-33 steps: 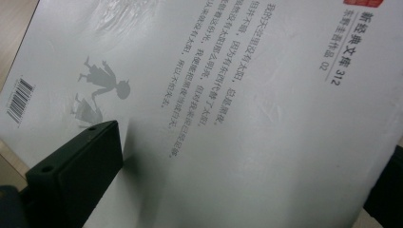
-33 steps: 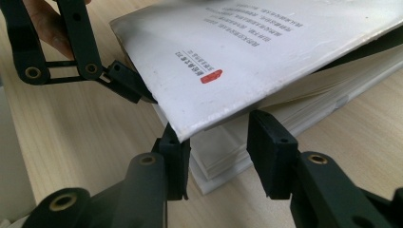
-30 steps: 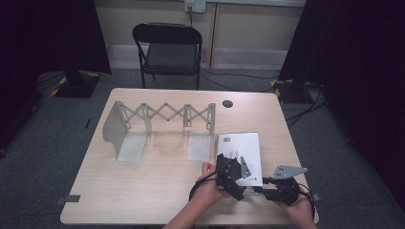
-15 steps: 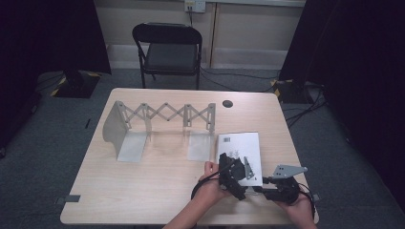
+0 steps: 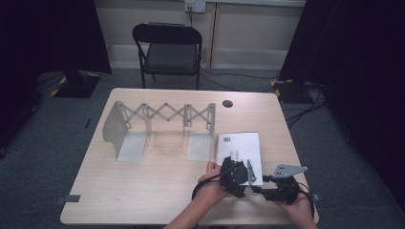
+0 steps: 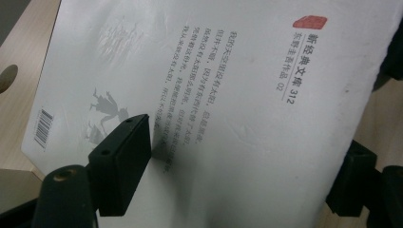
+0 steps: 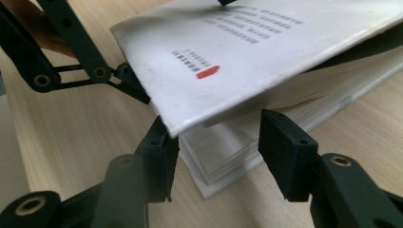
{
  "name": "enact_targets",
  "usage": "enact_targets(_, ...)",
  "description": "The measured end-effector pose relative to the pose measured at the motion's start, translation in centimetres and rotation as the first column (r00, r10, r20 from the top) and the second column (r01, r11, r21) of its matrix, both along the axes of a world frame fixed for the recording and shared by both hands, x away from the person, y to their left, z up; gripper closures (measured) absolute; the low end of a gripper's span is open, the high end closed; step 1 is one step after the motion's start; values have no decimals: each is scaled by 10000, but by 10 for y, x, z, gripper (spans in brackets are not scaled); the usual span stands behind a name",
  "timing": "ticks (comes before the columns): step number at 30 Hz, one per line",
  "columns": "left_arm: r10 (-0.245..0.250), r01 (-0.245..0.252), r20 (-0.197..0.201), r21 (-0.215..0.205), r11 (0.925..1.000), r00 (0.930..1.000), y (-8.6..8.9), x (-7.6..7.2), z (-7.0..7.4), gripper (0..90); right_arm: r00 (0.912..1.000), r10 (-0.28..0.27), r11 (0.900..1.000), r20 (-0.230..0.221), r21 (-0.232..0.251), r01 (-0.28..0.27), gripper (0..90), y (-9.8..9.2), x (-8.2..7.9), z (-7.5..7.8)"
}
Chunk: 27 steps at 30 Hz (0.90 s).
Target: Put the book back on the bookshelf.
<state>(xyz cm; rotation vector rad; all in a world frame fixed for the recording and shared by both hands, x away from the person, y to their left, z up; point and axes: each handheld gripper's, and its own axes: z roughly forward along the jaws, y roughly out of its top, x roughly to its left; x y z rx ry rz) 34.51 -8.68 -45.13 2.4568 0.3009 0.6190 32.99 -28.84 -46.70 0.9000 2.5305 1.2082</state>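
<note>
Left fingers (image 6: 247,164) closing astride the book (image 6: 228,95), seemingly gripping; right fingers (image 7: 216,152) released, opening.

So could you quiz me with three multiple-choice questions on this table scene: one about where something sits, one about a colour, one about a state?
1. Where on the pale wooden table does the white paperback book lie?
A. near the person's edge, right of the folding rack
B. at the far left corner
C. on the chair

2. What colour is the small stamp-like mark on the book's cover?
A. green
B. red
C. blue

3. How is the book's cover?
A. lying flat and shut
B. torn off
C. lifted off the pages

Answers: 1 A, the high view shows it beside the grey metal scissor-fold rack. 2 B, the left gripper view shows it red. 3 C, the right gripper view shows a gap beneath the cover, over the page block.
</note>
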Motion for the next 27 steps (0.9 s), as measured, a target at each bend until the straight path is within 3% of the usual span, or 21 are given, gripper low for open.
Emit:
enact_targets(5, -31, 31, -73, -11, 10000, 10000, 0, 0, 1, 223, 9993, -366, 9984, 60, -434, 368, 501, -1, 3, -3)
enact_targets(12, 55, -55, -10, 9, 10000, 10000, -1, -1, 0, 209, 9989, -385, 9986, 281, -340, 395, 504, 2, 4, -1)
enact_targets(15, 95, -96, -93, -102, 9999, 9999, -2, 0, -2, 161, 9987, -415, 9983, 303, -393, 427, 510, 4, 2, 1)
enact_targets(19, 263, -262, 161, -64, 9996, 9995, -4, 2, -6, 82, 9991, -344, 9994, 236, -63, 346, 523, 3, 2, 3)
enact_targets(20, 385, -395, 390, 254, 9989, 9985, -6, 4, -9, 52, 9992, -314, 9995, 259, -46, 315, 523, 3, 2, 5)
enact_targets(21, 452, -471, 700, 262, 9985, 9965, -6, 3, -10, 67, 9992, -326, 9995, 230, -26, 327, 523, 3, 2, 5)
enact_targets(22, 452, -471, 700, 262, 9985, 9965, -6, 3, -10, 128, 9992, -326, 9995, 230, -26, 327, 523, 3, 2, 5)
enact_targets(24, 302, -316, 783, 166, 9994, 9965, -4, 1, -8, 158, 9994, -282, 9996, 204, 53, 281, 529, 2, 2, 4)
enact_targets(25, -21, -49, 1349, 510, 9987, 9909, -5, -5, -5, 248, 9996, -278, 9992, 103, 307, 274, 528, 0, 3, 4)
enact_targets(27, -75, -7, 1532, 534, 9986, 9882, -5, -8, -4, 297, 9996, -255, 9987, 148, 446, 248, 518, -1, 3, 5)
